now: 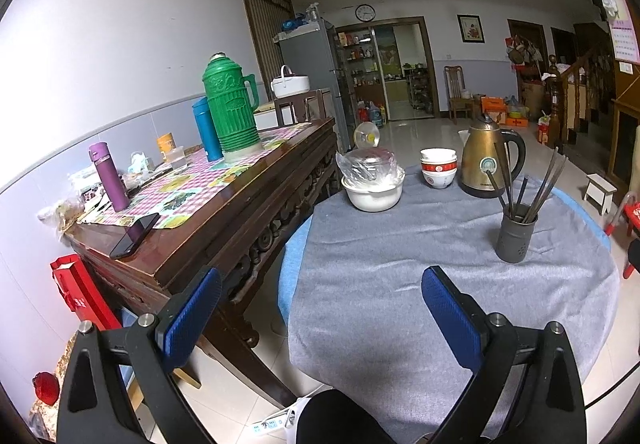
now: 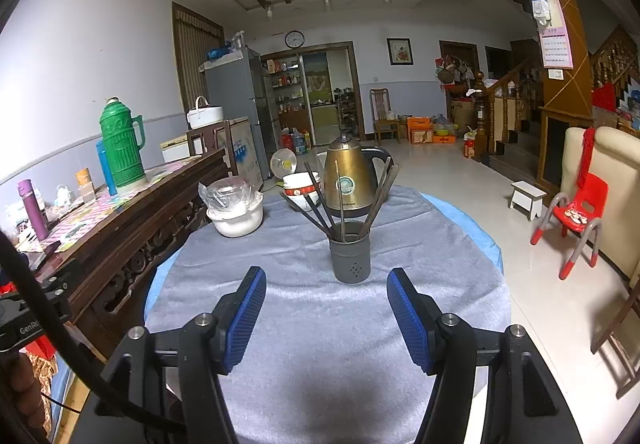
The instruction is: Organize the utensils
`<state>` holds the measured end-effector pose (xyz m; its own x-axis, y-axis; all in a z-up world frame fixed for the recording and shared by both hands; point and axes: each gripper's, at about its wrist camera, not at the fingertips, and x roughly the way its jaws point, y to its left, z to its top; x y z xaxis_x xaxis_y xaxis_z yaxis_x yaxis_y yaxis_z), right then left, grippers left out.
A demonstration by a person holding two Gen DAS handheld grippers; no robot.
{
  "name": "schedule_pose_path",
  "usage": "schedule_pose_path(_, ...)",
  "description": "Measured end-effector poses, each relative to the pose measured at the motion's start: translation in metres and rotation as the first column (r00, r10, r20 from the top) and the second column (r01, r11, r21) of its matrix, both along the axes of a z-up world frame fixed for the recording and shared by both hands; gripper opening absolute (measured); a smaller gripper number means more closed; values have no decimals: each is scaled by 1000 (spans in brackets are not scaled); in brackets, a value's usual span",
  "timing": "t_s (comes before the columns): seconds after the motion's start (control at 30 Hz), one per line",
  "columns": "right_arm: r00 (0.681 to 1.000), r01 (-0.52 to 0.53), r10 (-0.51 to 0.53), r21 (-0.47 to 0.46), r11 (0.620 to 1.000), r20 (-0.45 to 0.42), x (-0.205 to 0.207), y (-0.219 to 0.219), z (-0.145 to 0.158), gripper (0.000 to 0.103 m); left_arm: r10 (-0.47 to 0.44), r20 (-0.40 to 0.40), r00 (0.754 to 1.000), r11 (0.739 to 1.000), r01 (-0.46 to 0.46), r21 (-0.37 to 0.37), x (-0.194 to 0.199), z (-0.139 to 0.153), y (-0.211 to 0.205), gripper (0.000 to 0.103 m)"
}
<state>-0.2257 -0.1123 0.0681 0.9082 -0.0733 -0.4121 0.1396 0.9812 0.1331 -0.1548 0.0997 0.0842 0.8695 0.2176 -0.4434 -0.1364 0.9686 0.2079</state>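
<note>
A dark grey utensil holder (image 2: 350,259) stands on the round table's grey cloth (image 2: 320,324), with several dark chopsticks (image 2: 320,209) fanned out of its top. My right gripper (image 2: 326,282) hovers just in front of the holder, open, with nothing between its blue pads. In the left wrist view the same holder (image 1: 516,236) sits far to the right, its chopsticks (image 1: 548,179) leaning outward. My left gripper (image 1: 320,284) is open and empty over the table's left edge.
Behind the holder stand a brass kettle (image 2: 350,179), stacked bowls (image 2: 300,187) and a white pot under a plastic-wrapped lid (image 2: 234,209). A wooden sideboard (image 1: 224,203) with a green thermos (image 1: 230,107) borders the left. A red child's chair (image 2: 576,211) stands on the floor at right.
</note>
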Motion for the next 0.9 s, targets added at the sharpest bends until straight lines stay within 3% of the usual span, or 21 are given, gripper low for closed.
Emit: schedule_pose_path(0.9,1000,5,-5,6,1000,2,-1,0,-3,67,19,2,1000,1000,-19,-17,-3,-2,10,100)
